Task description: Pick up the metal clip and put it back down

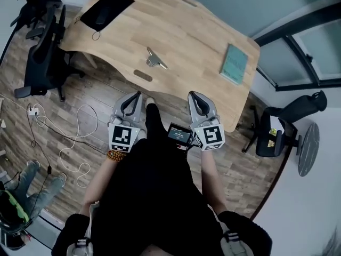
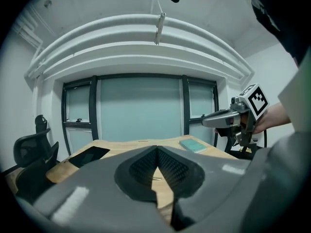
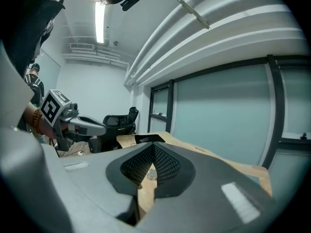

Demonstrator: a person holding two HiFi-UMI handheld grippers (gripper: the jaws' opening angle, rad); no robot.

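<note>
The metal clip (image 1: 155, 59) lies on the wooden table (image 1: 202, 36), near the middle of its front half. Both grippers hover short of the table's near edge, held side by side and apart from the clip. My left gripper (image 1: 136, 96) is shut and holds nothing. My right gripper (image 1: 194, 96) is also shut and bare. In the left gripper view the jaws (image 2: 156, 149) meet at their tips, and the clip (image 2: 156, 178) shows small through the gap below them. The right gripper view has its jaws (image 3: 153, 147) closed too, with the clip (image 3: 151, 175) beyond.
A black pad (image 1: 105, 9) lies at the table's far left and a teal book (image 1: 234, 63) at its right. Office chairs stand at the left (image 1: 42, 57) and right (image 1: 282, 127). White cables (image 1: 74, 137) trail on the wood floor. A small screen (image 1: 178, 134) sits between the grippers.
</note>
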